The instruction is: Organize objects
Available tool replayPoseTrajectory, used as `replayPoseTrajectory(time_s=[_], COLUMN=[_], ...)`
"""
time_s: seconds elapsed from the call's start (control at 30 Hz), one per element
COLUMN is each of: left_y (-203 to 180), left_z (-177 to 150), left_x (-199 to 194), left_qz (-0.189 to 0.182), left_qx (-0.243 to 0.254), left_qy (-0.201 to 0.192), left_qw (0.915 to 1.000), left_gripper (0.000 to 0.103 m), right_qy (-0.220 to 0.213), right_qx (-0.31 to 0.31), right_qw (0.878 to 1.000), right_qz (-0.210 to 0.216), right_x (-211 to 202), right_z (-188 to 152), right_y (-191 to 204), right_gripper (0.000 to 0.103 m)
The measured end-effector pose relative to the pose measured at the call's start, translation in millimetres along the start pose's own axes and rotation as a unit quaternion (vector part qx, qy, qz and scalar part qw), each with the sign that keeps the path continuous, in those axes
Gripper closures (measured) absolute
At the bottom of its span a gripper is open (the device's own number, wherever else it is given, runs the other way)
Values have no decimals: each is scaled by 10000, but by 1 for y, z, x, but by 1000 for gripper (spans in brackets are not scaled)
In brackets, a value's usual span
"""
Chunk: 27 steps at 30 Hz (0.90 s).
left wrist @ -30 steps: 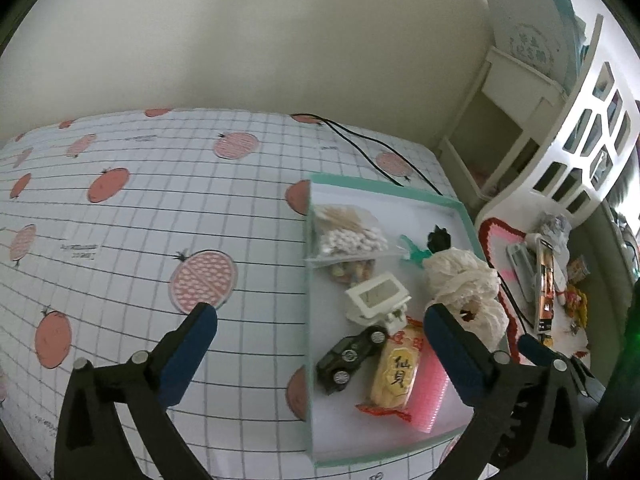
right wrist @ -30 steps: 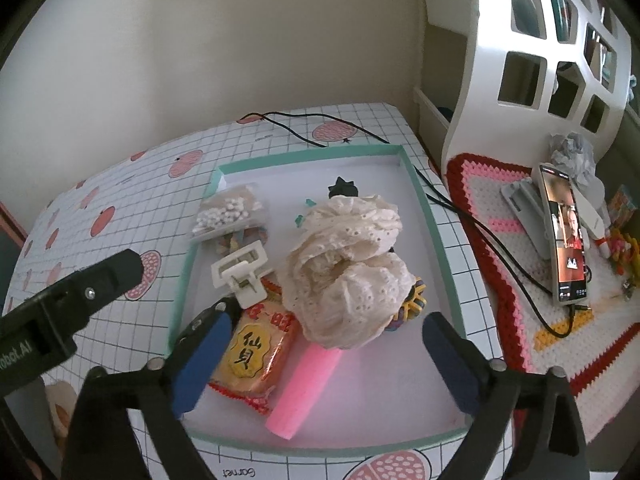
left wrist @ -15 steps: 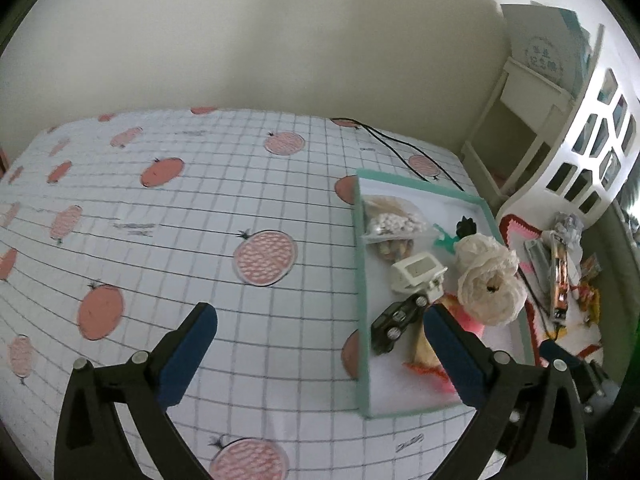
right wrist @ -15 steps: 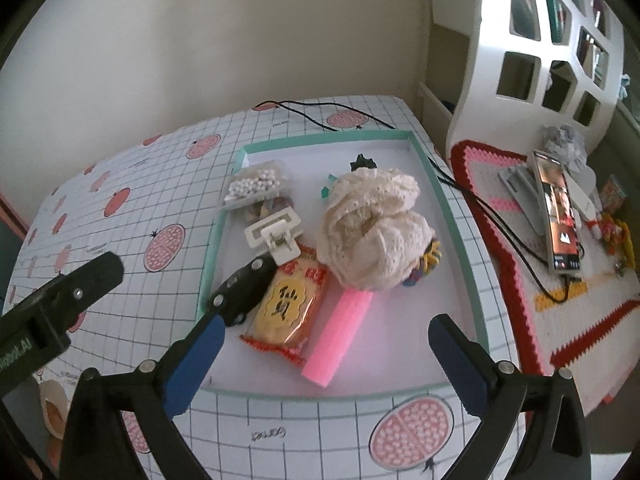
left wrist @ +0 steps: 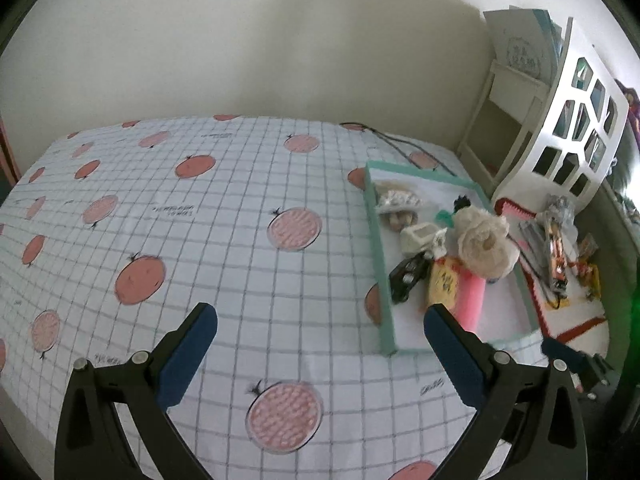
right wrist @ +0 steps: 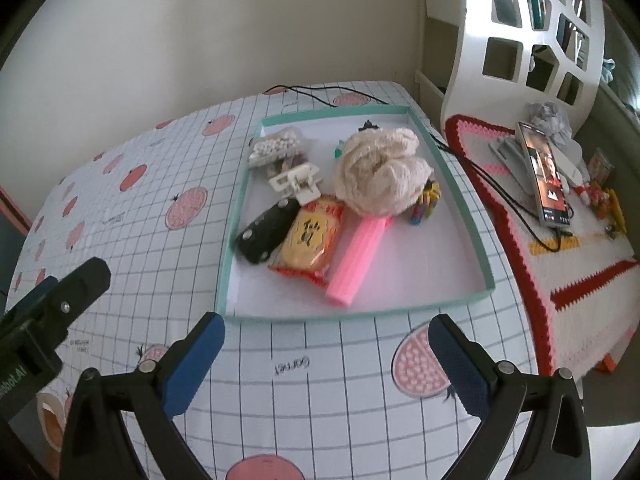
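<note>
**Both grippers hang wide over the gridded cloth, tray of oddments ahead**

Gridded white cloth [right wrist: 340,364] printed with salmon-pink fruit discs covers the table, smooth and flat. Nearest the right wrist camera, the right gripper [right wrist: 326,342] is spread wide with nothing between its blue padded fingers, hovering over the cloth just short of the tray's near wall. At 9 o'clock in that view the black frame of the left gripper [left wrist: 320,328] juts in; its own camera shows it likewise splayed and empty above bare cloth, with the tray at 2 o'clock.

Beyond the fingers lies the shallow rectangular tray [right wrist: 360,312], mint-green rim, white floor. Inside, from near to far: a ribbed pink tube [right wrist: 356,260] lying slantwise; a glossy yellow-and-red snack packet [right wrist: 310,240] touching its left side; a black toy car [right wrist: 266,232] against the packet at 9 o'clock. Behind them, a crumpled cream lace cloth [right wrist: 380,172] is heaped over the tube's far end, a small multicoloured item [right wrist: 426,200] just beside it at 3 o'clock. A white plastic clip [right wrist: 296,178] sits farther back, then a clear bag of white beads [right wrist: 276,146] in the far left corner.

At 2 o'clock, off the tray, a phone [right wrist: 544,176] rests on a crocheted red, pink and white mat [right wrist: 580,292], below a white cut-out shelf [right wrist: 532,28].
</note>
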<state>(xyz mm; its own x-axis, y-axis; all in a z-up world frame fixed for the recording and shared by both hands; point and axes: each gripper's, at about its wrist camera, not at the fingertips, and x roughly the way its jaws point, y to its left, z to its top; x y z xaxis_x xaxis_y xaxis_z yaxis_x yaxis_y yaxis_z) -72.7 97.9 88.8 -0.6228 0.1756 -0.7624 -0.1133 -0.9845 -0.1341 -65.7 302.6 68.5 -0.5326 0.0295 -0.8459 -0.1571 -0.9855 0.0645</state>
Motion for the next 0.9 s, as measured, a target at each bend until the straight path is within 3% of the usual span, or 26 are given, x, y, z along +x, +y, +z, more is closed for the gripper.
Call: replayPoseTrajectory(time_s=[0.2, 0.57, 0.9], left_y=[9, 27, 37], left_z=[-22, -56, -76], left_x=[-8, -15, -12], left_qz=[160, 6, 95], left_qx=[110, -27, -137], left_qy=[66, 210, 354], left_qw=[9998, 9998, 9992], left_gripper=[0, 0, 0], right_qy=[8, 6, -33], right_qx=[-162, -287, -361], right_qw=[9997, 9994, 9988], right_qz=[-173, -215, -332], right_x=[-4, -8, -11], right_z=[-20, -45, -57], right_y=[6, 11, 11], right_gripper=[0, 0, 0])
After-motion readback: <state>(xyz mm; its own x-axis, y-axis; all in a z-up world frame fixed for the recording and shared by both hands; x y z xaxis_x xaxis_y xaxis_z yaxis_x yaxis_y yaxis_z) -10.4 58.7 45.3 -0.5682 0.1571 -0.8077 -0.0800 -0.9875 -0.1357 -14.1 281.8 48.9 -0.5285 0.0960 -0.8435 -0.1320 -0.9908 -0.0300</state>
